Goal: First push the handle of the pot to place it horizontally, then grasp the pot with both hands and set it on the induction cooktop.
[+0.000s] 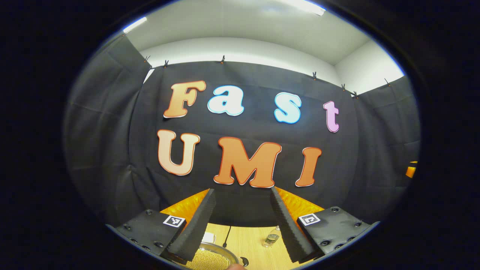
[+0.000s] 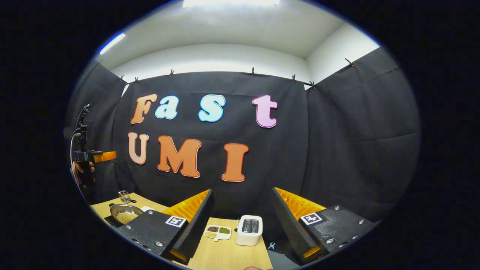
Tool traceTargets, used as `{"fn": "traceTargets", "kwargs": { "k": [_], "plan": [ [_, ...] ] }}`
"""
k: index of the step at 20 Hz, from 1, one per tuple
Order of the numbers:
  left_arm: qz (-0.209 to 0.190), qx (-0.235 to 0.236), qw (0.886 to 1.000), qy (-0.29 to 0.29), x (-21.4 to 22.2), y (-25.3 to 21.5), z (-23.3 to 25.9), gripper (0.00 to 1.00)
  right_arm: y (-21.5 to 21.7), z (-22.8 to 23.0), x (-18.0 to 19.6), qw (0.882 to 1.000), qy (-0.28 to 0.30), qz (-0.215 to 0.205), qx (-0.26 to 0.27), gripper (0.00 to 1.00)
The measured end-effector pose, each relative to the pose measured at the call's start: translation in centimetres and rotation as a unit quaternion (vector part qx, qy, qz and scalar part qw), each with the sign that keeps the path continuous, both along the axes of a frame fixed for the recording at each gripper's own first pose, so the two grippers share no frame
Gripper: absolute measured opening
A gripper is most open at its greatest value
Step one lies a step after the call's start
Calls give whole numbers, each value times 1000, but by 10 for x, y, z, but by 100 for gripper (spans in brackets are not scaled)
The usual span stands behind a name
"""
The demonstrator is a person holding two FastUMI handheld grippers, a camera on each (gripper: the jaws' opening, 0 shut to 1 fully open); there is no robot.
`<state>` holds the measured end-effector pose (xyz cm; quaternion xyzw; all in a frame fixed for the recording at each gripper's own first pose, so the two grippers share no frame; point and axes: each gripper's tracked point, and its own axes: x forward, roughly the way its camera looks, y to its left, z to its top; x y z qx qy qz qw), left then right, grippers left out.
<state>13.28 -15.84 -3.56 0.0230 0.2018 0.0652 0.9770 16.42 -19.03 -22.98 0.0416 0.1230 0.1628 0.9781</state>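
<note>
There is one pot (image 2: 125,213) with grains in it, one toaster (image 2: 249,230), one little dish (image 2: 218,232) with three parts, and one small glass jar (image 1: 270,240), all on one wooden surface (image 2: 228,258).

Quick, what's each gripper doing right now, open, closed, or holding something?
Left gripper: open, holding nothing, raised above the pot.
Right gripper: open, holding nothing, raised above the table near the toaster.

Both cameras sit up high and look straight at the booth's back wall, far from it. The table (image 2: 228,255) peeks in low down in each. The left gripper view looks down on the pot (image 1: 210,258) from close by. The right gripper view sees the same pot (image 2: 125,213) far off at its left side.
</note>
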Motion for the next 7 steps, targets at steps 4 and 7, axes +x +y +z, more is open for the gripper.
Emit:
{"fn": "traceTargets", "kwargs": {
  "k": [4, 7],
  "plan": [
    [-13, -1, 999, -43, 1, -18, 45, 93, -5, 39, 2, 999, -36, 1, -3, 95],
    [-16, -2, 996, -84, -1, -25, 86, 94, -9, 78, 10, 998, -66, -8, -4, 94]
  ]
}}
